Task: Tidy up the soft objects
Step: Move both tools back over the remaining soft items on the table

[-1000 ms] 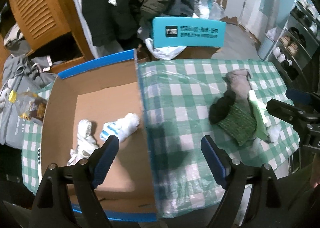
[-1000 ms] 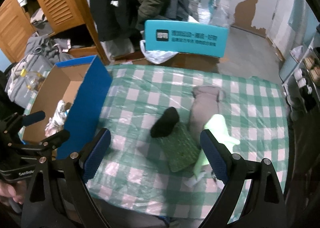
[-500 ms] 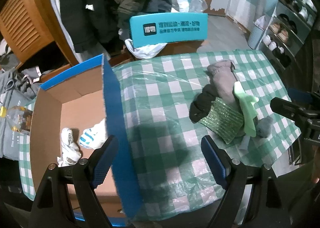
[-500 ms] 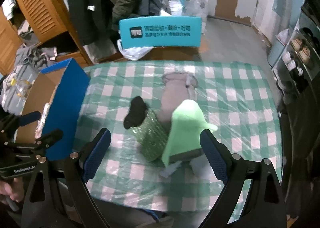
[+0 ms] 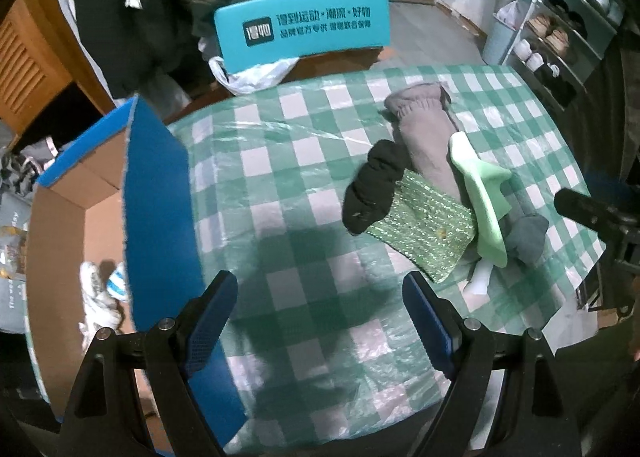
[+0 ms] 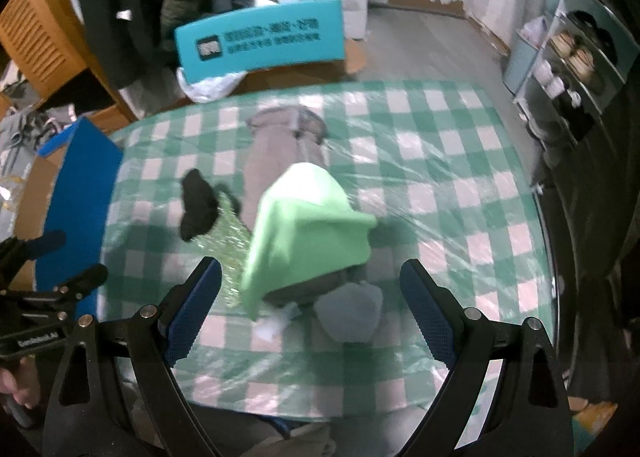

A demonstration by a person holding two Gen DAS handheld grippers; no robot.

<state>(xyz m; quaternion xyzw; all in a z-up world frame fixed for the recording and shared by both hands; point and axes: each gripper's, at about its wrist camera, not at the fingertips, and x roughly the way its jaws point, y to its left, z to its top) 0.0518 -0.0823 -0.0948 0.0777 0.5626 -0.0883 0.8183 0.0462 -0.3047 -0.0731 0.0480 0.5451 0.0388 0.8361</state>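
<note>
A pile of soft items lies on the green checked table [image 5: 304, 185]: a black sock [image 5: 374, 187], a sparkly green sock [image 5: 424, 229], a long grey sock [image 5: 426, 141] and a light green cloth [image 5: 482, 197]. In the right wrist view the light green cloth [image 6: 308, 233] lies just ahead of my open, empty right gripper [image 6: 310, 309], with the black sock [image 6: 198, 205] to its left. My left gripper [image 5: 320, 321] is open and empty above the table's near edge. White socks [image 5: 102, 289] lie in the cardboard box [image 5: 160, 193] at left.
A teal chair back [image 5: 302, 31] stands behind the table, with dark coats hanging beyond it. A shoe rack [image 5: 568, 37] stands at right. The box's blue flap [image 6: 80, 193] rises at the table's left edge. A small grey sock [image 6: 352, 311] and a white scrap lie near the front edge.
Both grippers have swung right, from the box toward the sock pile. The right gripper has come closer to the light green cloth. Both stay open.
</note>
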